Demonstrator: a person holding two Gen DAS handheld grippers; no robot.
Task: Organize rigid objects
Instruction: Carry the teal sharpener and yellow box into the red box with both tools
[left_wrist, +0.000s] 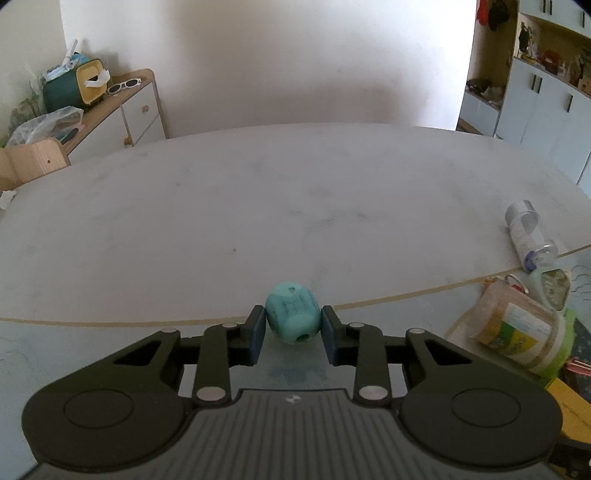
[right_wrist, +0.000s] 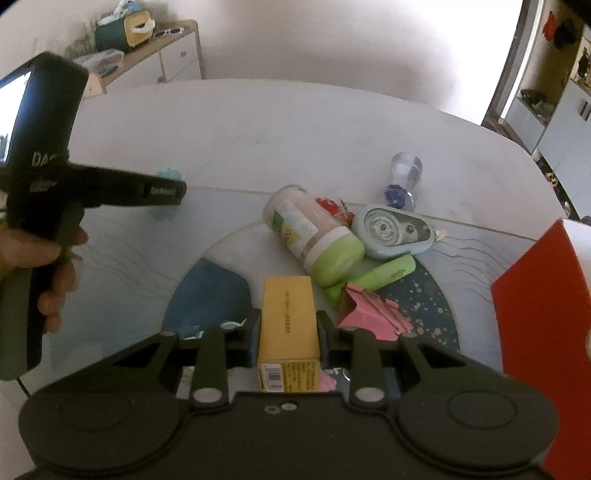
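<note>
The left wrist view was taken low and close over the table (left_wrist: 258, 206), looking forward along the left gripper (left_wrist: 293, 325) toward the far wall, with a teal bead-like piece (left_wrist: 293, 318) right at the fingertips. The right wrist view was set higher and angled down along the right gripper (right_wrist: 288, 332) onto a cluster of items. The green-capped jar (left_wrist: 517, 332) (right_wrist: 314, 232), the clear bottle (left_wrist: 528, 236) (right_wrist: 402, 177) and the wooden sideboard (left_wrist: 136, 107) (right_wrist: 177, 48) were shared by both views.
</note>
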